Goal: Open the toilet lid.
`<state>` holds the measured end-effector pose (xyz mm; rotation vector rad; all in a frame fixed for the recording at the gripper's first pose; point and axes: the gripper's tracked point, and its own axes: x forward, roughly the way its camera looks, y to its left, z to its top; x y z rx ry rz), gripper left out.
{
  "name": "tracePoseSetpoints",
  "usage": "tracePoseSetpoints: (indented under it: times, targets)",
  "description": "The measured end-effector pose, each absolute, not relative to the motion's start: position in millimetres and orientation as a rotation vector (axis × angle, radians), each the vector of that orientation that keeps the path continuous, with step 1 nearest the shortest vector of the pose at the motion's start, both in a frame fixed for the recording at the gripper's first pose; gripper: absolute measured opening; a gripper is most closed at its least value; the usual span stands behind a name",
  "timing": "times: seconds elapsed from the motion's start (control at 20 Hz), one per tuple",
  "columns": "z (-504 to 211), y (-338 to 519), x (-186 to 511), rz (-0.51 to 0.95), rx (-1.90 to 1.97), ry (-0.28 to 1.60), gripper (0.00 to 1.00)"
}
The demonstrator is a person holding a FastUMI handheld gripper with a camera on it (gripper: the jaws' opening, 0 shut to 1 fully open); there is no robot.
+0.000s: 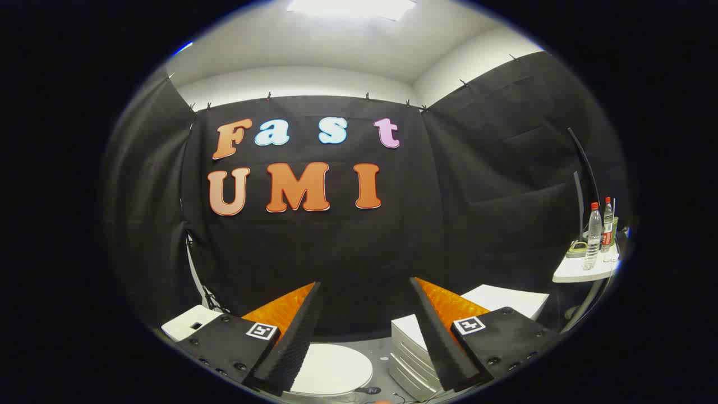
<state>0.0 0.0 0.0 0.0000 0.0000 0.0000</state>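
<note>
The gripper (pixel 364 292) is released, its two fingers (pixel 294 336) spread wide with nothing between them but open air and the black cloth wall far ahead. Neither finger touches anything. Each finger carries a small square marker on its housing.

Low down, just beyond and below the left finger, sits the toilet lid (pixel 331 367), a smooth white oval lying flat and closed, seen from above. The fingers hang well above it, apart from it. At the lid's near edge a small dark object (pixel 367 389) lies on the grey floor (pixel 381 350); what it is cannot be told.

Beside the lid, beneath the right finger, stands a white ribbed unit (pixel 406 350) with stacked horizontal ridges on its side. Its flat top runs on behind the right finger, and a further white flat-topped block (pixel 513 300) shows just past that finger's housing. By the left finger's housing a white box (pixel 190 322) with a small dark square opening rests against the foot of the wall.

Further off, a white side table (pixel 583 272) on a slanted leg holds two clear bottles (pixel 593 235) with red caps near its far edge, and a small greyish item (pixel 576 249) beside them. A thin dark curved rod (pixel 583 168) rises behind the table.

The black cloth wall (pixel 477 196) closes the booth on all sides, clipped along its top edge under a white ceiling (pixel 314 56) with a bright light panel (pixel 350 8).
</note>
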Motion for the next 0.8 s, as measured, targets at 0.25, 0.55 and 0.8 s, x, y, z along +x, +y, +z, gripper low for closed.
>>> tracePoseSetpoints:
  times: [0.25, 0.55, 0.8]
  targets:
    - [3.6, -2.7, 0.7, -0.009, 0.006, -0.013, 0.98]
    - [5.0, 3.1, 2.5, 0.011, -0.014, -0.010, 0.98]
    - [3.1, -2.0, 1.0, 0.006, -0.005, -0.010, 0.98]
